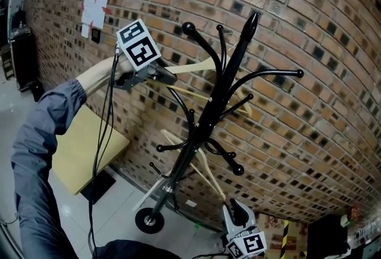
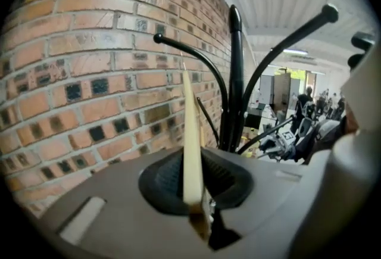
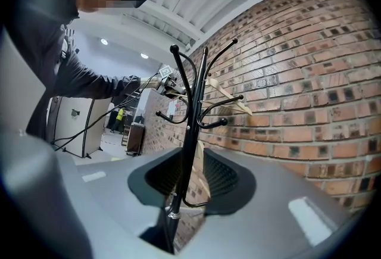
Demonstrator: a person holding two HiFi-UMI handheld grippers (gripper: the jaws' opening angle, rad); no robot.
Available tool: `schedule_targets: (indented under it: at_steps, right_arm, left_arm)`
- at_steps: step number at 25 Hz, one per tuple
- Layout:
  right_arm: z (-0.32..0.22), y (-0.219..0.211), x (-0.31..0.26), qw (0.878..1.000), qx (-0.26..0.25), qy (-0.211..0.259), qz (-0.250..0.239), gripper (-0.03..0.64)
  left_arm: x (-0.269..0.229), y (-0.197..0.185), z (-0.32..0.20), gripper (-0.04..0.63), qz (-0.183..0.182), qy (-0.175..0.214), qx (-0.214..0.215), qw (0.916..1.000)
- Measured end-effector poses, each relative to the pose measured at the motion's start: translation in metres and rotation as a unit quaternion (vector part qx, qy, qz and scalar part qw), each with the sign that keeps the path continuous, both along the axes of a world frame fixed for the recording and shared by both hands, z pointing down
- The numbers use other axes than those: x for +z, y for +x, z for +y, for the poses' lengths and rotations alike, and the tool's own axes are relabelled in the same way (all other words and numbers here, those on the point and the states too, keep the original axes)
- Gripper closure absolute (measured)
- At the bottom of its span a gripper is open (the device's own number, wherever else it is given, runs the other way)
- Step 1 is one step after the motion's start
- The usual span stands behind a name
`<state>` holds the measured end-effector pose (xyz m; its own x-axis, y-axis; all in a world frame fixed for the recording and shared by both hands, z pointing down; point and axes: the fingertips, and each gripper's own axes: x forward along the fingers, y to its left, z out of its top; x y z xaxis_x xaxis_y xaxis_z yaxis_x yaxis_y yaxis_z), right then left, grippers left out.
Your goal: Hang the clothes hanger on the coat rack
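Since L gripper [image 1: 162, 77] clamps pale wooden clothes hanger [image 1: 196, 66] by one end, R gripper [image 1: 238, 214] jaws apart & idle, hook may twist, missing prong of black metal coat rack [image 1: 227, 80].

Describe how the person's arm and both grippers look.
The left gripper and right gripper each have a grey body, black ribbed pads and a white cube with black square markers. Black cables trail from the left one beside a blue-grey sleeve.
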<state>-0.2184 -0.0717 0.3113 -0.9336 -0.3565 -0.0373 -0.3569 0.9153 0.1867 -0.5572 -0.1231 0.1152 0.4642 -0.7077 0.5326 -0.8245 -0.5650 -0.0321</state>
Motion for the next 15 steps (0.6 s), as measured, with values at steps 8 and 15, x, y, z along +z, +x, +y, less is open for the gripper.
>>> schedule_targets:
  at_steps: [8,15]
  right_arm:
    - [-0.003,0.008,0.003,1.000,-0.001,-0.005,-0.002,0.503]
    - [-0.002,-0.006,0.004,1.000,-0.022,-0.005,0.010,0.503]
  left_arm:
    - [0.012,-0.012,0.015,0.558,-0.007,0.069,0.000,0.9976]
    - [0.027,0.006,0.028,0.554,0.002,0.036,-0.015,0.9992]
